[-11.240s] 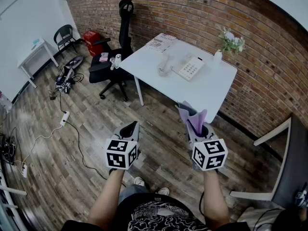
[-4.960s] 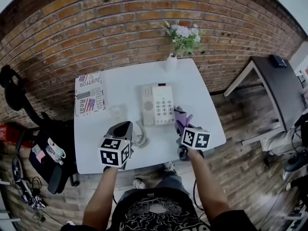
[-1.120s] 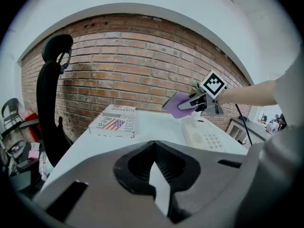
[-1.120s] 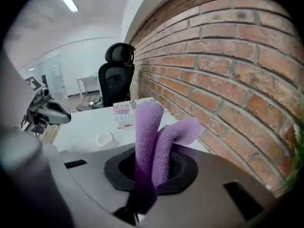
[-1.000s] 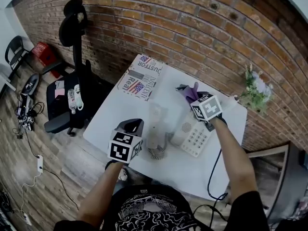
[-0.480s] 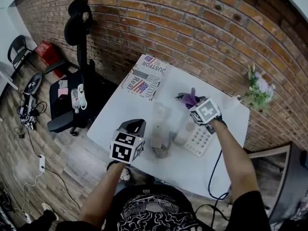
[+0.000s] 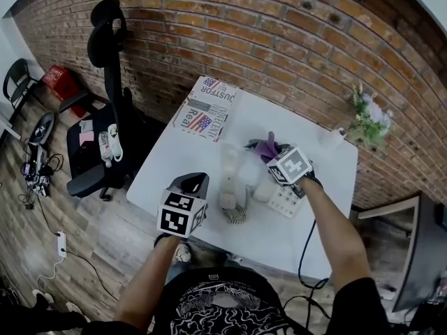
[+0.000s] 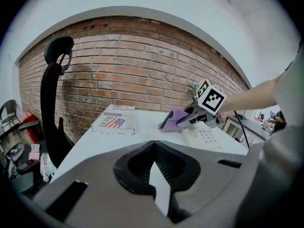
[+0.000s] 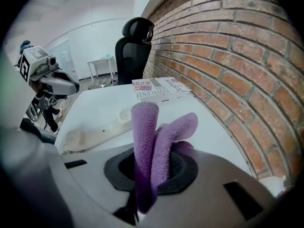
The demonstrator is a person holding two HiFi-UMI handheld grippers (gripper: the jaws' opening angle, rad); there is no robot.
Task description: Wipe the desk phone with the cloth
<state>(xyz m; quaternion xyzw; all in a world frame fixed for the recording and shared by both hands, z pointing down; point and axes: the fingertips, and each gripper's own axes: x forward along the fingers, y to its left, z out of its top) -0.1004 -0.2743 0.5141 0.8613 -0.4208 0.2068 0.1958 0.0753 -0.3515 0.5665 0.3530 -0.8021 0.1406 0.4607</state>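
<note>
The desk phone (image 7: 279,199) sits on the white tabletop (image 7: 174,166), with its handset (image 7: 230,180) lying off just beside it. Above the phone, the right gripper (image 7: 265,147) has its fingers clamped on the purple cloth (image 9: 151,137). The left gripper (image 7: 193,181) hovers at the tabletop's near edge, fingers together and holding nothing

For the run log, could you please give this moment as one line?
right gripper: shut on purple cloth, above desk phone | left gripper: shut, empty | handset: on table

Purple cloth (image 9: 151,141), white table (image 7: 279,237), seemingly cream phone (image 7: 283,200).
</note>
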